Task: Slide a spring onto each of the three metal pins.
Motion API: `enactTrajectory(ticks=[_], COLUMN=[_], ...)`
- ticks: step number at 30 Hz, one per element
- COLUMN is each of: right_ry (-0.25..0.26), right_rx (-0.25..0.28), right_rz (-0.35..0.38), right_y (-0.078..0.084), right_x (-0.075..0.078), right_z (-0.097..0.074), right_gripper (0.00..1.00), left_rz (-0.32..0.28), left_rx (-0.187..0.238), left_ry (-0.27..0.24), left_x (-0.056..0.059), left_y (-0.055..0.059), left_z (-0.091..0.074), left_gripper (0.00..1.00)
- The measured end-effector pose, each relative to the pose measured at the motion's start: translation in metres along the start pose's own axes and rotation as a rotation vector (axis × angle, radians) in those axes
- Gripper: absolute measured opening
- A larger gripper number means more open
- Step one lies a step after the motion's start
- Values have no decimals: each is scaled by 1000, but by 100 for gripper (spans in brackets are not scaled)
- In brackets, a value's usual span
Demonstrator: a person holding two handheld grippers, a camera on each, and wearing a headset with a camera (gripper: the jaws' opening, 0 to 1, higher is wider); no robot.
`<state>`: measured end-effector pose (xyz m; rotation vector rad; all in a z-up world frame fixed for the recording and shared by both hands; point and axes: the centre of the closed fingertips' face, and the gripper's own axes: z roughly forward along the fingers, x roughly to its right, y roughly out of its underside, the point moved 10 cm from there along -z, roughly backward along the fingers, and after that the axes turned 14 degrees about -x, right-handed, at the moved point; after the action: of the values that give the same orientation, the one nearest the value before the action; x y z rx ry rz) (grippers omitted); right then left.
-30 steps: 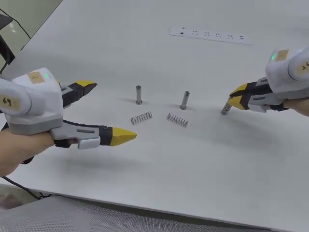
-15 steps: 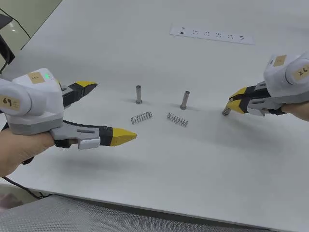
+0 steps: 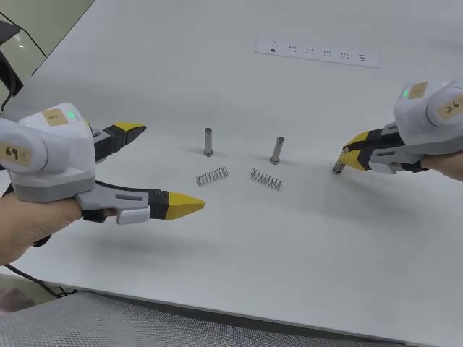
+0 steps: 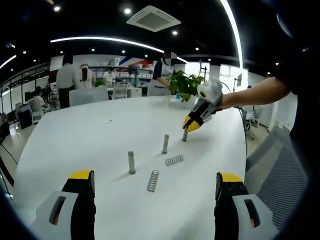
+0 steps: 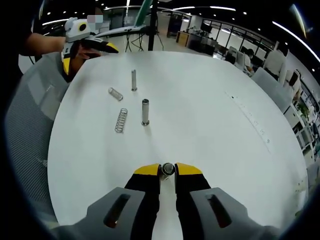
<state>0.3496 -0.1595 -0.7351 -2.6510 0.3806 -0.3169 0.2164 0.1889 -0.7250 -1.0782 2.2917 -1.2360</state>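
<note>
White table (image 3: 253,275): right gripper (image 3: 346,155), pinching coiled steel spring (image 3: 337,167), has pushed it down our first grey metal pin (image 5: 167,168); left gripper (image 3: 168,166) gapes.

On the white table surface (image 3: 239,275), two upright grey metal pins stand side by side near the middle: left pin (image 3: 208,142), right pin (image 3: 277,150). Toward the near edge, just before each, lies a loose steel coil spring: left spring (image 3: 212,176), right spring (image 3: 265,179). The third pin (image 3: 338,166) stands further right, between the tips of the right gripper (image 3: 347,155). A long white plastic power strip (image 3: 317,53) lies toward the far edge
</note>
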Motion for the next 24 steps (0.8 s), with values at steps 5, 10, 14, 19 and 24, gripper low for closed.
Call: enactTrajectory(ticks=[5, 10, 14, 19, 24], right_ry=[-7, -8, -8, -8, -3], right_rx=[-2, -13, -13, -10, -3], right_rz=[7, 4, 12, 22, 36], right_y=[0, 1, 1, 0, 0], right_x=[0, -1, 0, 0, 1], right_z=[0, 1, 1, 0, -1], right_gripper=[9, 10, 11, 15, 18], left_rz=[0, 0, -1, 0, 3], left_rx=[1, 3, 3, 1, 4], left_ry=[0, -4, -4, -4, -4], left_x=[1, 1, 1, 1, 0], left_y=[-1, -1, -2, -2, -4], left_z=[1, 0, 1, 1, 1], left_gripper=[98, 98, 98, 98, 98])
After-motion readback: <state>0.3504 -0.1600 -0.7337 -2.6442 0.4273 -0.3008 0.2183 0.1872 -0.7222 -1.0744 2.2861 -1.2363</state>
